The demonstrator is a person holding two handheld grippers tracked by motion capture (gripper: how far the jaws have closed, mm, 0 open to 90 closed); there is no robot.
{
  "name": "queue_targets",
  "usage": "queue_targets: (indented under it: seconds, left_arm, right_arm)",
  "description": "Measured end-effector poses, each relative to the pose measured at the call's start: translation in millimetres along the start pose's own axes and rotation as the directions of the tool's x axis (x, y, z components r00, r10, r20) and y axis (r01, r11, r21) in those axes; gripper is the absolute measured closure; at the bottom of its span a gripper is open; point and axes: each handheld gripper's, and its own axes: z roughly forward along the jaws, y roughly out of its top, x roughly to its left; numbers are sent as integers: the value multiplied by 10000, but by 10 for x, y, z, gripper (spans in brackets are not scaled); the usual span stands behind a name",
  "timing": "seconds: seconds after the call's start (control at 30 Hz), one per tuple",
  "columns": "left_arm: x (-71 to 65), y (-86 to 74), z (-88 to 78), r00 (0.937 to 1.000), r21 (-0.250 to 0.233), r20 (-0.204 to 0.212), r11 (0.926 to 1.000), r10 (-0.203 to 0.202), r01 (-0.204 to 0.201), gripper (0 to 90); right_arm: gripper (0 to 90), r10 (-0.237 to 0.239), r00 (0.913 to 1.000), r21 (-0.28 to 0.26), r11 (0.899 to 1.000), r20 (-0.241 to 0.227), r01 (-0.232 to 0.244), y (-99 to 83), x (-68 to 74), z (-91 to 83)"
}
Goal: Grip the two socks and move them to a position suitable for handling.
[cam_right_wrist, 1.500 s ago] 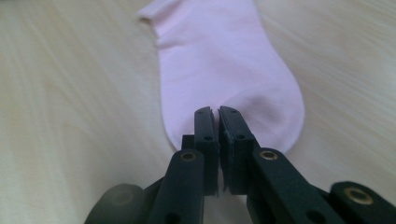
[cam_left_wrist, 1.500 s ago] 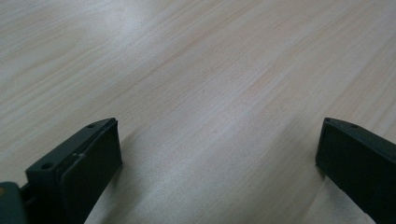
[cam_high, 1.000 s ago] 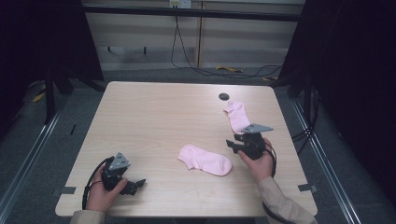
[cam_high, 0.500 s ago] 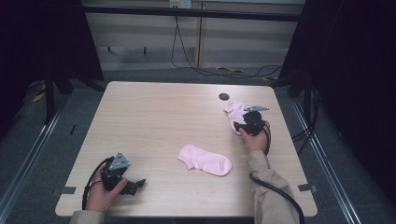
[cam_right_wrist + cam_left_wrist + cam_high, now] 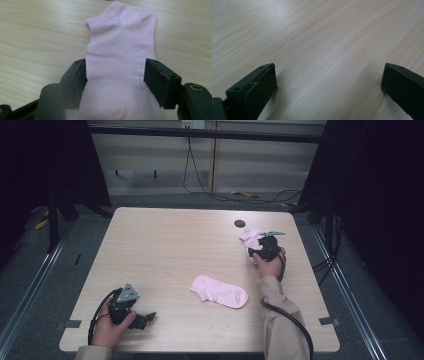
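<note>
Compared with one second back, going left to right: left gripper [image 5: 142,319] unchanged, parked at the near left corner of the worktop [image 5: 165,245], hand wrapped around its body. Near sock [image 5: 219,291] also unchanged, lying flat just right of centre toward the front edge. Right gripper [image 5: 254,251] shifted away from the front right area toward the far right part of the worktop, now set over the far sock [image 5: 249,237], just short of the dark round disc [image 5: 239,223] in the surface. Fingers of the right gripper noted as having just been opening, with the sock between them. Left gripper view: fingers [image 5: 262,85] spread wide, nothing but bare wood grain between them, nothing held. Right gripper view: far sock [image 5: 120,50] flat on the worktop, cuff end pointing away from the camera, its body running back between the two fingers [image 5: 160,82]. Left finger at the sock's left edge, right finger at its right edge beside the small white printed mark; fabric not pinched or gathered. Whether the pads touch the cloth edges cannot be told. Sock not lifted. Near sock well apart from both grippers.
</note>
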Motion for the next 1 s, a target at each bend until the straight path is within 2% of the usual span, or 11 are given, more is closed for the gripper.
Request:
queue_targets:
  seconds: [0.1, 0.13, 0.17, 0.23, 0.3, 0.43, 0.6, 0.7, 0.8, 0.9, 1.0]
  left_arm:
    - [-2, -1, -1, 10000, -3, 6, 10000, 15, -15, 0]
    - [-2, -1, 0, 10000, -9, 7, 10000, 13, -13, 0]
    - [-2, -1, 0, 10000, -10, 11, 10000, 14, -14, 0]
    - [-2, -1, -1, 10000, -10, 12, 10000, 15, -15, 0]
    - [-4, -2, -2, 10000, -13, -7, 10000, 24, -24, 0]
    - [-6, -3, -3, 10000, -16, -9, 10000, 18, -18, 0]
    - [-6, -3, -4, 10000, -21, -5, 10000, 51, -51, 0]
    - [-15, -5, -7, 10000, 8, -11, 10000, 2, -2, 0]
    - [-16, -6, -8, 10000, 4, -2, 10000, 6, -6, 0]
    - [-16, -7, -6, 10000, -24, 27, 10000, -1, 1, 0]
    - [-15, -7, -6, 10000, -38, 31, 10000, 2, -2, 0]
  right_arm:
    - [407, 343, 9993, -61, 9994, 119, -342, -16, 18, 60]
    - [465, 440, 9988, -106, 9990, 217, -437, -18, 24, 60]
    - [644, 397, 9990, -161, 9991, 190, -394, -20, 29, 52]
    - [836, 469, 9989, 127, 9988, -98, -468, -6, 17, 15]
    - [864, 465, 9986, 239, 9987, -261, -458, 4, 8, -26]
    - [867, -347, 9968, -250, 9991, -715, 330, 45, 46, -154]
    - [869, -909, 9863, -959, 9923, -1374, 781, 161, 139, -433]
    - [868, -1333, 9718, -1423, 9841, -1944, 1065, 227, 223, -618]
    - [868, -1867, 9492, -1824, 9728, -2532, 1427, 235, 352, -801]
    - [868, -2494, 9151, -2177, 9582, -3168, 1857, 194, 540, -987]
    - [868, -3057, 8687, -2516, 9428, -3897, 2189, 111, 763, -1166]
